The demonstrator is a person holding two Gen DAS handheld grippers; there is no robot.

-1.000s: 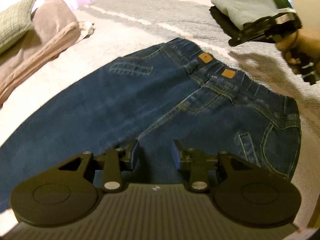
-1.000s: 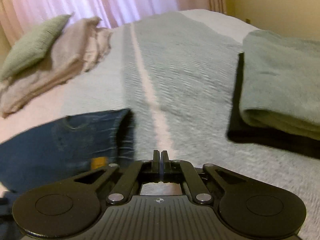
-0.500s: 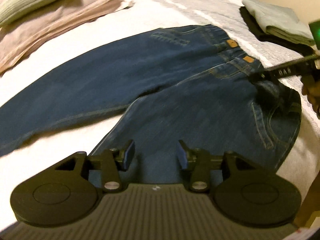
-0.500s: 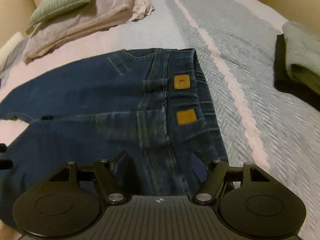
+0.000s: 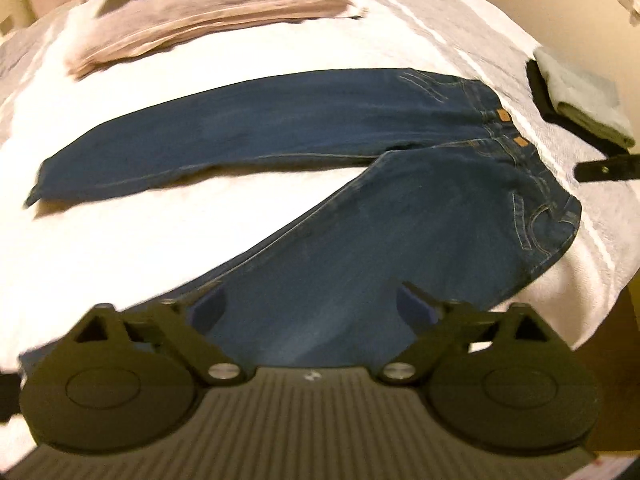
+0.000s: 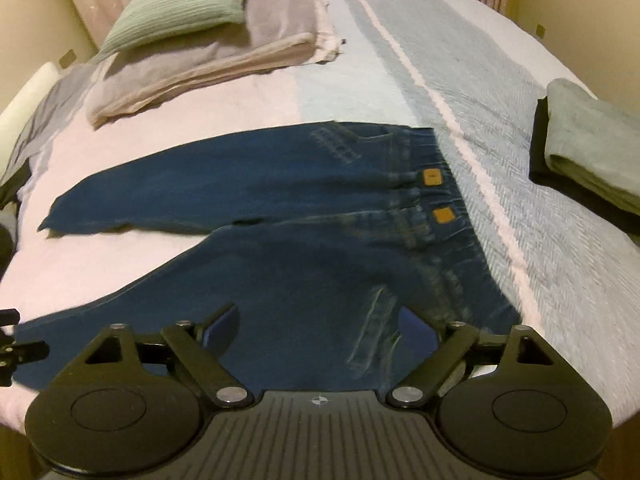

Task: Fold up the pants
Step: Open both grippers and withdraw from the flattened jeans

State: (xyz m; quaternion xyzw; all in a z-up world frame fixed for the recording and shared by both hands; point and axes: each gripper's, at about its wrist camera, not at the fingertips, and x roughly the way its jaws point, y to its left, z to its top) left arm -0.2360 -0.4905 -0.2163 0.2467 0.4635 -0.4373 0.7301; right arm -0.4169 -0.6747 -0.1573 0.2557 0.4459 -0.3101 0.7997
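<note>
Jeans [image 5: 360,240] spread flat on bed [image 5: 160,240], not yet folded, legs splayed in a V. Waistband at right of both frames, hems toward left. Far leg [image 6: 200,192] runs roughly horizontal across mid frame; near leg [image 6: 280,300] slants down to lower left, passing directly under both sets of tongs. Long axis of garment left-right across each view.

Left tongs [image 5: 316,312] apart, holding nothing, hovering over near leg around knee or thigh. Right tongs [image 6: 320,328] also apart, empty, over hip and pocket area close to waistband [image 6: 448,216]. Contact with denim not discernible in either view. Right tongs nearer waist, left nearer hem side, judged from what sits beneath each.

Likely next: pinch near leg edge and carry it up-frame onto far leg for a lengthwise fold. Turns on gap of bare bedspread between the legs, widening toward left of frame.

Room: open bed above far leg up to folded blankets [image 6: 200,68] and green pillow [image 6: 180,4] at upper left. Folded grey towel stack [image 6: 592,152] at right edge, well apart from waistband. Bed edge just beside near leg at lower right of left view; slipping off is a risk.
</note>
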